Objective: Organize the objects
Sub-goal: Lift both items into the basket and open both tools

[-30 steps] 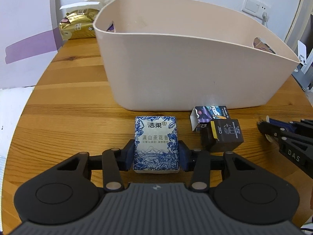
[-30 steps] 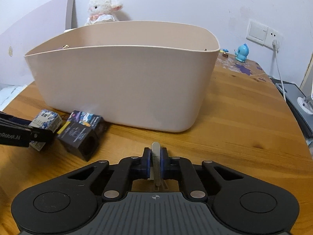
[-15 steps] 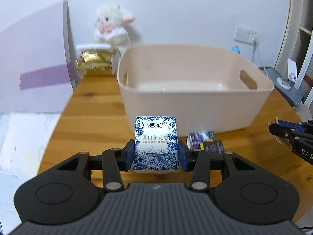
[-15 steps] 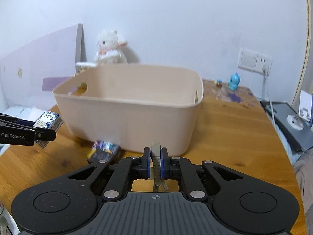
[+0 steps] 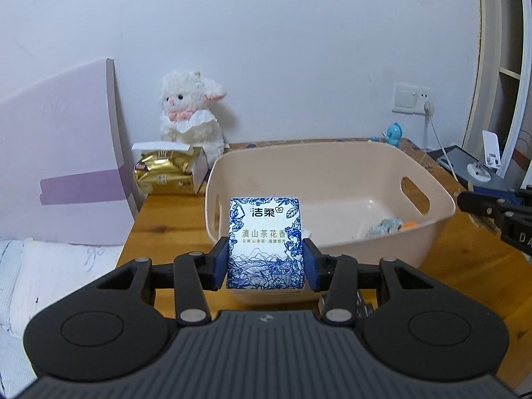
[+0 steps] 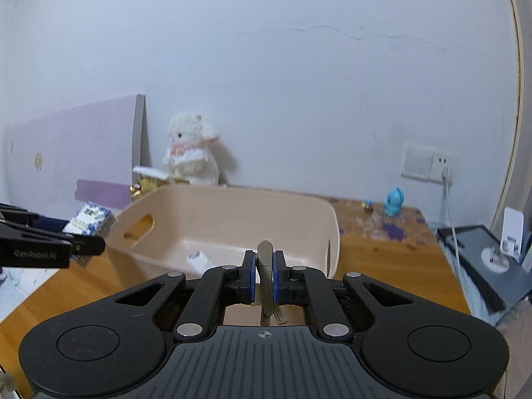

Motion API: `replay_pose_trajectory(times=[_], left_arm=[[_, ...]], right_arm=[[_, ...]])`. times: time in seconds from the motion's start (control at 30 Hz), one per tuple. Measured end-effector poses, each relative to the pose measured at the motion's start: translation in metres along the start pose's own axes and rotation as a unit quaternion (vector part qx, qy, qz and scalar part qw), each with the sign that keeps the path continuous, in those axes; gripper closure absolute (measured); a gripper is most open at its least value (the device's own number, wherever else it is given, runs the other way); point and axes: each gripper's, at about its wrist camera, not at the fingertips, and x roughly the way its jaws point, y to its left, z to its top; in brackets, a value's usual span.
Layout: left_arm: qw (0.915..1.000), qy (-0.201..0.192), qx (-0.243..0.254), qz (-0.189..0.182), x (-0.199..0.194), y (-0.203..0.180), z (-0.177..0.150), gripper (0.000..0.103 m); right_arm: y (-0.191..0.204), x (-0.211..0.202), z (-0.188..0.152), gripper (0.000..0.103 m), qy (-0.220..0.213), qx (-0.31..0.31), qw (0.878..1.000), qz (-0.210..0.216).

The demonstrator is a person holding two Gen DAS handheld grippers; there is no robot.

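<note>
My left gripper point(image 5: 265, 267) is shut on a blue-and-white tissue pack point(image 5: 265, 242), held in the air just before the near rim of the beige plastic basket point(image 5: 442, 206). A few small items point(image 5: 387, 226) lie on the basket floor. From the right wrist view the same tissue pack point(image 6: 90, 223) and the left gripper point(image 6: 87, 245) hang at the basket's left end point(image 6: 139, 212). My right gripper point(image 6: 264, 274) is shut on a thin olive-grey flat tool point(image 6: 265, 266), raised in front of the basket. A small white packet point(image 6: 199, 259) lies inside.
A wooden table point(image 5: 173, 212) carries the basket. A white plush lamb point(image 5: 189, 116) and a gold bag in a box point(image 5: 163, 173) stand at the back left, beside a pale purple board point(image 5: 63, 153). A blue figurine point(image 6: 394, 201), wall socket with cable and a dark device lie right.
Both grippers have risen well above the table with their loads, so the basket's inside now shows. The dark boxes by the basket have dropped almost out of view.
</note>
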Motion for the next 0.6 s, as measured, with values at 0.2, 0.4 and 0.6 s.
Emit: replay_pose_trajectory(times=[0.2, 0.4, 0.6], left_arm=[[1.0, -0.007, -0.001, 0.0, 0.024, 0.002, 0.019, 0.055], [0.9999, 0.006, -0.005, 0.01, 0.064, 0.003, 0.033, 0.055], [0.9992, 0.037, -0.009, 0.017, 0.1, 0.007, 0.032, 0.055]], right_arm=[[0.002, 0.018, 0.022, 0.094, -0.013, -0.001, 1.0, -0.004], [0.004, 0.048, 0.035, 0.094, -0.009, 0.0, 1.0, -0.005], [0.007, 0.085, 0.037, 0.094, 0.017, -0.001, 1.0, -0.003]])
